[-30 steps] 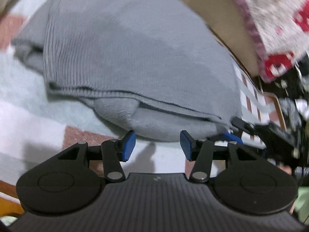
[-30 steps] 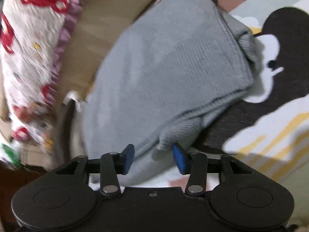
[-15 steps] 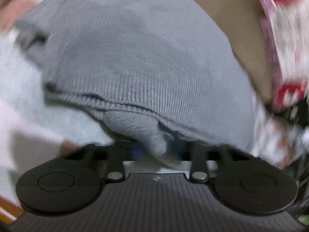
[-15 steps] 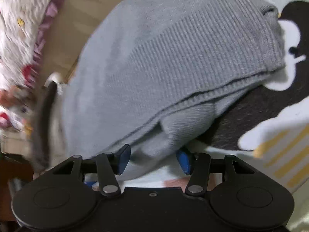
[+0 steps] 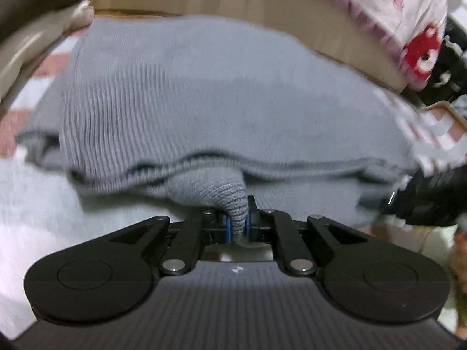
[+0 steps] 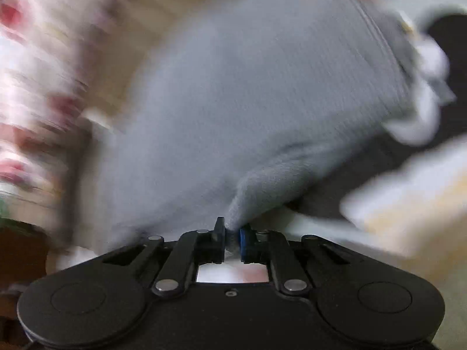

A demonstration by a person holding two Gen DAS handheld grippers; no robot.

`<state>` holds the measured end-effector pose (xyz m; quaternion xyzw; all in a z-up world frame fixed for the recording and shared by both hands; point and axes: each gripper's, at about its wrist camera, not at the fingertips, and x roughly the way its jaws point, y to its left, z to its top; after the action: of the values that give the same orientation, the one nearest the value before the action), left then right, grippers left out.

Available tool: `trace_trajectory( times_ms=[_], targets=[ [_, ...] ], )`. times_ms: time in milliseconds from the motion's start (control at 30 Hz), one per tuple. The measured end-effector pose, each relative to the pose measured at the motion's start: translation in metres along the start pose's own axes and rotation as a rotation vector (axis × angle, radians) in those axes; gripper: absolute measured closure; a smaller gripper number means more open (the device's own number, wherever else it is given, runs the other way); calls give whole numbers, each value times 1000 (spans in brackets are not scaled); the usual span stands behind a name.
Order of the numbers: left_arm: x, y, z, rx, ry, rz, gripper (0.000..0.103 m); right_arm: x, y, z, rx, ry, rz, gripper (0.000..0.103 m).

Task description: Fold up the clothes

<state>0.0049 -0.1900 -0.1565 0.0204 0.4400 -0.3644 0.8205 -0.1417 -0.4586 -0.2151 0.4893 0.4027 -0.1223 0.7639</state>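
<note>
The big grey ribbed knit sweater (image 5: 221,102) lies on a patterned blanket (image 5: 32,204), already folded into layers. More folding looks left to do. The left tool (image 5: 237,227) is clamped on a bunch of its near edge. The right tool (image 6: 232,240) is closing on another bunch. No words show anywhere

A grey ribbed sweater (image 5: 204,110) was noted. Blue pads (image 6: 242,240) were seen on black grippers. A white cloth (image 5: 408,14) carried red prints and a lilac edge.
</note>
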Motion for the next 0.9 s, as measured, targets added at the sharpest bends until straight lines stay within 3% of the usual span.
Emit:
trace_trajectory(
  times_ms=[200, 233, 267, 300, 400, 433, 533, 633, 667, 800, 900],
  targets=[
    [-5, 10, 1, -41, -8, -14, 85, -9, -2, 4, 43, -62, -14, 78],
    [-3, 12, 3, -57, -22, -29, 85, -10, -2, 4, 34, -75, -19, 77],
    [-2, 14, 4, -73, -35, -45, 93, -11, -1, 4, 8, -95, -27, 78],
    [-1, 15, 5, -82, -57, -56, 96, -12, 0, 4, -18, -115, -35, 91],
    [-10, 3, 4, 23, -114, -10, 96, -20, 22, 1, -202, -186, -85, 93],
    [-10, 0, 3, 53, -99, 11, 95, -18, 30, 3, -247, -191, -116, 93],
    [-4, 7, 3, 1, 31, -1, 90, 2, 25, 7, -226, -88, -220, 93],
    [-23, 21, 6, -44, -11, -77, 81, -6, 21, 11, -203, -83, -208, 69],
    [-32, 24, 8, -41, -28, -76, 78, -9, 20, 12, -196, -81, -205, 55],
    [-64, 46, 14, -55, -94, -41, 61, -43, 20, 10, -223, -141, -83, 56],
    [-72, 72, 20, -138, -124, 26, 59, -70, 32, 22, -353, -247, -114, 55]
  ],
)
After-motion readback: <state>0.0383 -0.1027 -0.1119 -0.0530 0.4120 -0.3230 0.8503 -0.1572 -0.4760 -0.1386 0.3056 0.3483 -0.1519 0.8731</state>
